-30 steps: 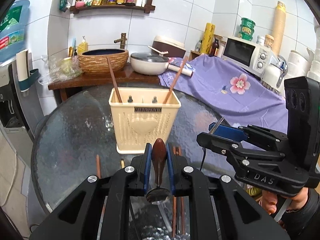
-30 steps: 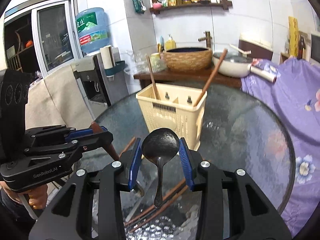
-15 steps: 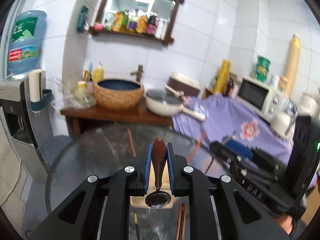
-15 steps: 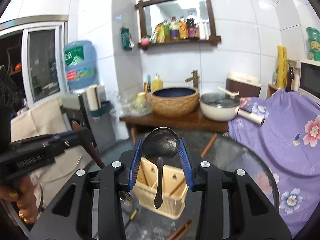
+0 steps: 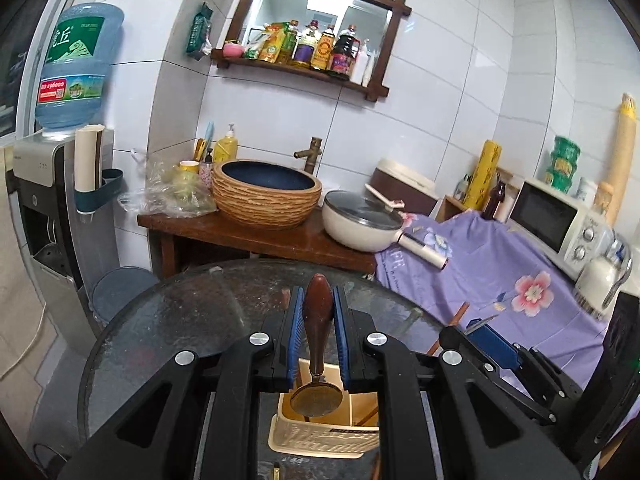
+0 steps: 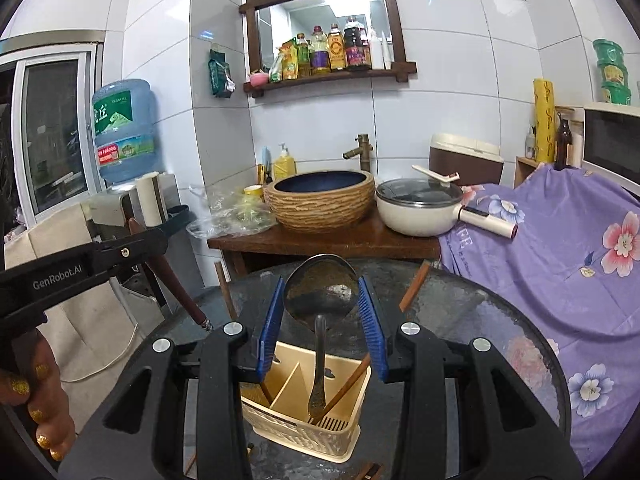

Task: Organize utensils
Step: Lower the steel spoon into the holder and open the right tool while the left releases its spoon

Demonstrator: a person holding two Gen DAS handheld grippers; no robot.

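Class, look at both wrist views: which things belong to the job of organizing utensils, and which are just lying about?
Part of the job:
- wooden-handled spoon in the left hand-held gripper
- metal spoon in the right hand-held gripper
- cream utensil basket
- chopsticks standing in it

Just lying about:
- woven basin
- lidded pan
- microwave
- water bottle
- shelf bottles

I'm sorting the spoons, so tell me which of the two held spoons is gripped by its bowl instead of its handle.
The all-metal spoon in the right gripper: its bowl sits between the pads, handle hanging down. The left gripper clamps the other spoon by its brown wooden handle.
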